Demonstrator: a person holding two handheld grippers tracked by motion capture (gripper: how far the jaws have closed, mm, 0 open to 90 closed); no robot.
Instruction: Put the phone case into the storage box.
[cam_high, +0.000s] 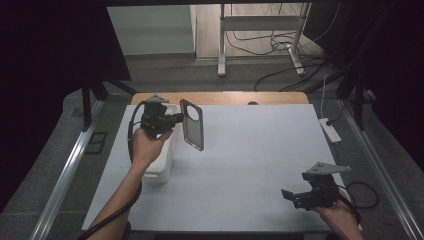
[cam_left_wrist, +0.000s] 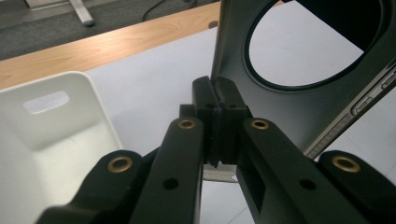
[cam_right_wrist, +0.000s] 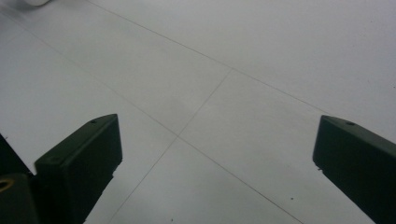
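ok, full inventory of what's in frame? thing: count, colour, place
phone case: 1, dark grey with a round camera cutout, held upright above the table's left rear, clamped at its edge
bin: 1, white, on the table's left side, under the left hand
table: 1, white top with a wood strip along the far edge
power strip: 1, white, on the floor past the table's right edge
frame legs: 2, pale grey, floor beyond the table, with black cables
left gripper: 1, black, jaws shut on the phone case
right gripper: 1, black, near right corner, jaws open and empty
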